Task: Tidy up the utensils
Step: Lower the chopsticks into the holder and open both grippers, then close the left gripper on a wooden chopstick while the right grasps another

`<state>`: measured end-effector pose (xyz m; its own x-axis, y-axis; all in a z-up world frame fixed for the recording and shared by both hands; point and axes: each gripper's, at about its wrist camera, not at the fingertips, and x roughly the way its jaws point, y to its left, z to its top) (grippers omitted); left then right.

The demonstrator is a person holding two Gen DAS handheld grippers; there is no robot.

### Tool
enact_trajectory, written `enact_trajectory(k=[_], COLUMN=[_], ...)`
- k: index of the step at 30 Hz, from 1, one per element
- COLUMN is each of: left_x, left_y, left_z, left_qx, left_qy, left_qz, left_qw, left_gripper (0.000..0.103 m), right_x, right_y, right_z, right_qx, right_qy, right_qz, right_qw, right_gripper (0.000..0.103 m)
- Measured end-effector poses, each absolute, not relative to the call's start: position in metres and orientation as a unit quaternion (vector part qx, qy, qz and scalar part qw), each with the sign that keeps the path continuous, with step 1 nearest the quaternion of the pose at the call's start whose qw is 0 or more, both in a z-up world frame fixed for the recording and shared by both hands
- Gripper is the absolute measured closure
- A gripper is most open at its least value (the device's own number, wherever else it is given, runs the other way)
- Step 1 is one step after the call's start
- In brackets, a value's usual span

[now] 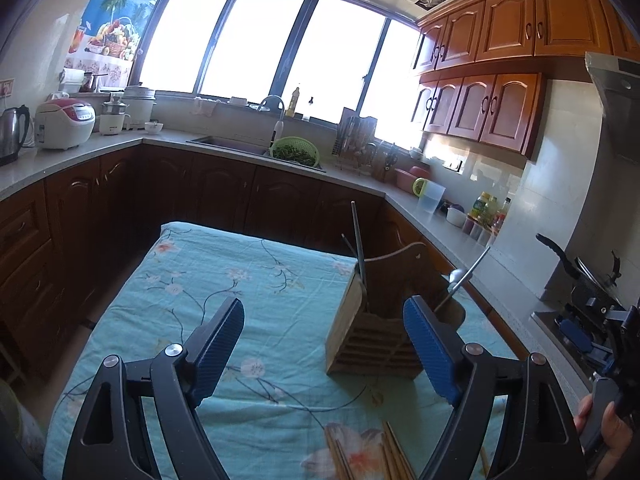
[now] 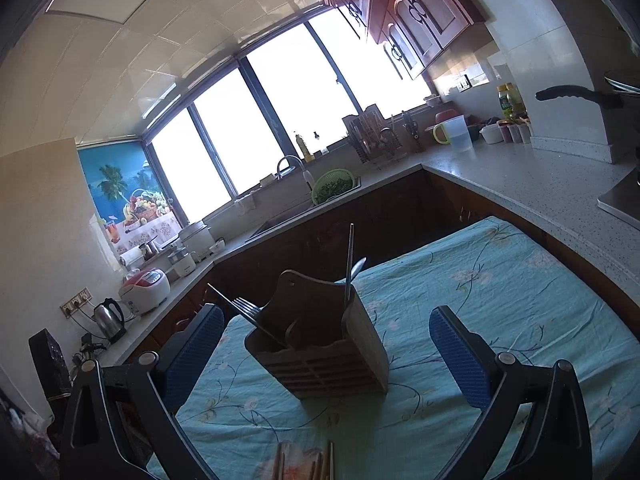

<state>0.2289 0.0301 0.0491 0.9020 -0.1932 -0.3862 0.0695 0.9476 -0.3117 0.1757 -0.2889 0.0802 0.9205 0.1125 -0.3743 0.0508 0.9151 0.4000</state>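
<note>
A wooden utensil holder (image 1: 372, 336) stands upright on the table's blue floral cloth (image 1: 224, 264). Dark handles (image 1: 358, 240) and a metal spoon (image 1: 460, 278) stick out of it. My left gripper (image 1: 324, 308) is open, its blue pads apart, with the holder just ahead and to its right. In the right wrist view the holder (image 2: 320, 356) sits ahead between the fingers, holding a fork (image 2: 248, 308) and a spoon (image 2: 356, 270). My right gripper (image 2: 328, 314) is open wide and its pads touch nothing. Wooden chopsticks (image 1: 360, 456) lie on the cloth below the grippers (image 2: 308, 464).
A counter (image 1: 120, 144) wraps around the table. It carries a rice cooker (image 1: 66, 122), a kettle (image 1: 12, 132), a sink with a green colander (image 1: 296, 152) and a dish rack (image 1: 356, 140). A stove with a pan (image 1: 576, 276) is at the right. A hand (image 1: 600, 432) shows at the right edge.
</note>
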Motion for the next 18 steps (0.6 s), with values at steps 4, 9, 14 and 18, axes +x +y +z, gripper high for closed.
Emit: enact_trajectory(k=[4, 9, 14, 18], left_x=[0.202, 0.180, 0.171, 0.169], left_y=[0.031, 0.031, 0.029, 0.029], left_z=[0.043, 0.035, 0.023, 0.012], left_qx=[-0.151, -0.149, -0.148, -0.144], left_qy=[0.230, 0.258, 0.292, 0.317], left_qz=[-0.066, -0.066, -0.065, -0.059], left_qw=[0.959, 0.952, 0.943, 0.935], left_gripper=[0.021, 0.021, 0.021, 0.021], right_x=[0.149, 0.120, 0.100, 0.090], right_y=[-0.287, -0.287, -0.287, -0.287], right_z=[0.072, 0.057, 0.032, 0.008], right_qx=[0.205, 0.201, 0.200, 0.194], right_qy=[0.211, 0.229, 0.257, 0.281], right_qz=[0.012, -0.001, -0.016, -0.031], right_qw=[0.956, 0.952, 0.945, 0.940], right_gripper=[0.000, 0.000, 0.000, 0.000])
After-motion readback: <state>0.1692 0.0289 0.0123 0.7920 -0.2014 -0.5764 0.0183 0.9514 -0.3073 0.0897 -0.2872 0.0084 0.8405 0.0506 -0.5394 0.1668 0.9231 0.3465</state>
